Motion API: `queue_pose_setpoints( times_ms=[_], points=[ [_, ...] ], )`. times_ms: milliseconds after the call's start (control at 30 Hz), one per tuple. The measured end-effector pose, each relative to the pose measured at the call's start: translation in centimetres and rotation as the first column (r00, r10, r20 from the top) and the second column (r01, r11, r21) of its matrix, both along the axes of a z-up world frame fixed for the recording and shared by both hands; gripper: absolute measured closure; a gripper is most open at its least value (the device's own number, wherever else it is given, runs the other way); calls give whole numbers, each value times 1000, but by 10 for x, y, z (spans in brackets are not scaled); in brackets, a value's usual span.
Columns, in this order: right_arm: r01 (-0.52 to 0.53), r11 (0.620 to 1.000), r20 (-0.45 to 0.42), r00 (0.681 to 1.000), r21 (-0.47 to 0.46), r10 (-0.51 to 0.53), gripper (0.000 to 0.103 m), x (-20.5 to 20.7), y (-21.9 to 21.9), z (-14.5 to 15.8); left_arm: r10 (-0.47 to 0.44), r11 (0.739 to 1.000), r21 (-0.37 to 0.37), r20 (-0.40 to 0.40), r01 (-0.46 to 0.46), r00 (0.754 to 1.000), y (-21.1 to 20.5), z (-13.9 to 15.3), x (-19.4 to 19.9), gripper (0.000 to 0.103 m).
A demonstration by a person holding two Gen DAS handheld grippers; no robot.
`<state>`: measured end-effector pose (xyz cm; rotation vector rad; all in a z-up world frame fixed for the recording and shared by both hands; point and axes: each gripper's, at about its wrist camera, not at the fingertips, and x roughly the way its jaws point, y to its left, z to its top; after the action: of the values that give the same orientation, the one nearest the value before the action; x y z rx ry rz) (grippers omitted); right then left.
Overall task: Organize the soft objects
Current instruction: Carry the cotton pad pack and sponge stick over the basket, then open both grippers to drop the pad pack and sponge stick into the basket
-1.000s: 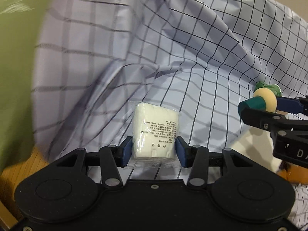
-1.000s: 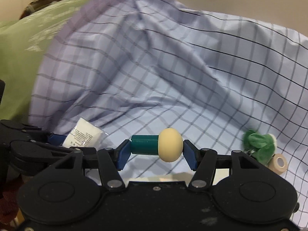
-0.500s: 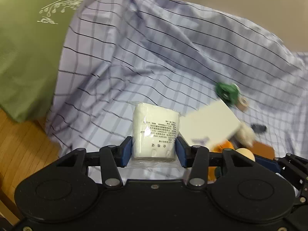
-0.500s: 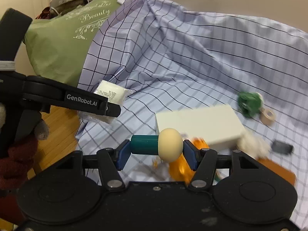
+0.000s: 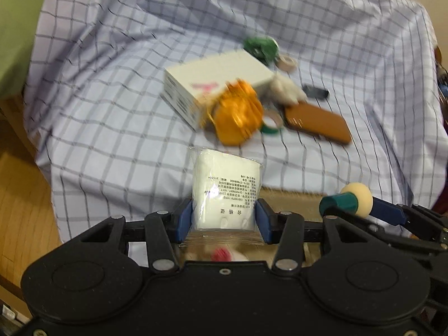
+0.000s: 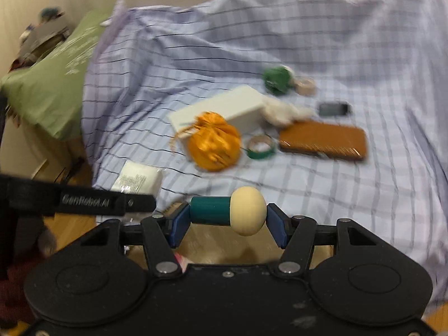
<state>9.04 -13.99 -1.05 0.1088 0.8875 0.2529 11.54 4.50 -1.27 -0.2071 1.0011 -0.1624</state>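
Both loads have travelled: a second back only checked sheet lay ahead of me; now the clutter sits in front, and wood floor shows under my fingers.

Near: left gripper (image 5: pixel 224 221), clamped tight on the wrapped white pack (image 5: pixel 227 193). Right gripper (image 6: pixel 228 221), closed end-to-end on the peg (image 6: pixel 228 211), teal stem and cream head.

Middle: orange pouch (image 6: pixel 214 148), tape ring (image 6: pixel 260 147), brown case (image 6: pixel 323 140).

Far: white box (image 6: pixel 224 107), white fluff (image 6: pixel 280 112), dark phone (image 6: pixel 334 109), green toy (image 6: pixel 277 79), tan roll (image 6: pixel 305 85), all on the sheet (image 6: pixel 308 42); green pillow (image 6: pixel 47 89) at left.

Judgement: carrying stage; both pieces clear of the bed, drop-off unseen.
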Motion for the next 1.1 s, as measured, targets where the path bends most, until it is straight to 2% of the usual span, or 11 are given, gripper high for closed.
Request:
queue_pose_setpoints(
  times_ms=[200, 400, 800, 900, 933, 1000, 1033, 1100],
  points=[
    [88, 996, 2, 996, -30, -88, 44, -29, -13, -6, -64, 998, 2, -31, 64, 997, -24, -11, -22, 56],
    [148, 989, 35, 988, -15, -147, 44, -56, -28, 1, -85, 996, 7, -45, 85, 995, -38, -19, -39, 56],
    [186, 982, 72, 980, 2, -186, 44, -88, -37, 6, -135, 991, 15, -52, 136, 989, -58, -28, -73, 55],
    [192, 981, 74, 979, -7, -191, 44, -91, -36, 4, -158, 987, -11, -40, 158, 987, -61, -31, -75, 55],
    [199, 980, 73, 978, -10, -198, 44, -91, -37, 4, -174, 984, -42, -32, 173, 984, -61, -31, -74, 55],
    [216, 976, 66, 974, -11, -215, 44, -89, -39, 2, -193, 978, -94, -41, 188, 980, -62, -32, -72, 53],
    [221, 975, 63, 974, -10, -220, 44, -89, -40, 1, -191, 978, -95, -45, 186, 981, -62, -33, -71, 51],
    [222, 975, 60, 973, -10, -221, 44, -90, -41, 1, -171, 984, -51, -33, 170, 985, -64, -33, -74, 47]
  ],
)
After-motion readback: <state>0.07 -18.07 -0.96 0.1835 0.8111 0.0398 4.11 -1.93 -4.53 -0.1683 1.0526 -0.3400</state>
